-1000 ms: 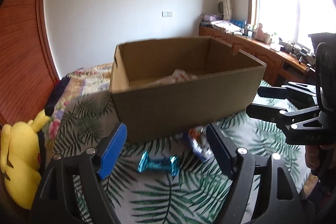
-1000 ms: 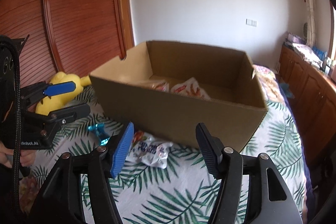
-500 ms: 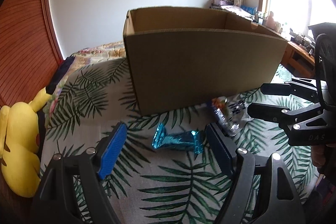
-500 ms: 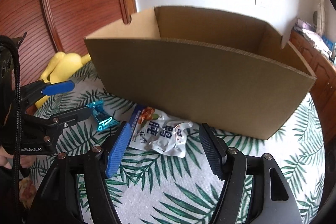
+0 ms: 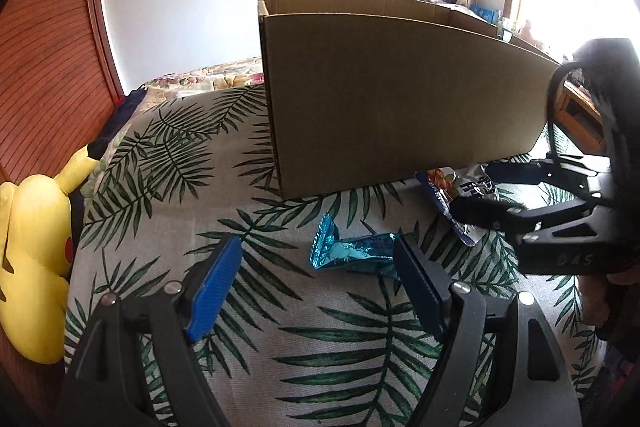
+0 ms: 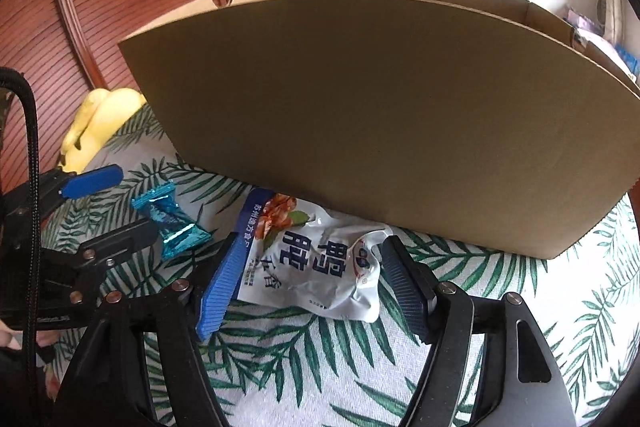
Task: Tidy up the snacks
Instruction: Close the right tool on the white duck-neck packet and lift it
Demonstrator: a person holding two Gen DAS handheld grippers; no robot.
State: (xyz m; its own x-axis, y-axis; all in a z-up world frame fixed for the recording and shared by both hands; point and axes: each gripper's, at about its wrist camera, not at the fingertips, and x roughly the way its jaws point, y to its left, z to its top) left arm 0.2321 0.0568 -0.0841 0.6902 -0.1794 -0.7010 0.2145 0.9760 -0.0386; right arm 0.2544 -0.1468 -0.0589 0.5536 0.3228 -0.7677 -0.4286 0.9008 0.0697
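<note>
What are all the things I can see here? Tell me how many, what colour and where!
cardboard box: one, brown, standing on the bed behind the snacks.
foil snack: one, shiny blue, on the bedspread in front of the box, by the left tongs.
snack bag: one, white with a blue edge, lying at the foot of the box between the right tongs' fingers.
plush toy: one, yellow, at the bed's edge by the wooden wall.
bedspread: one, pale with green palm leaves, under everything.
left tongs: one, black with blue pads, open.
right tongs: one, black with blue pads, open around the snack bag.
</note>
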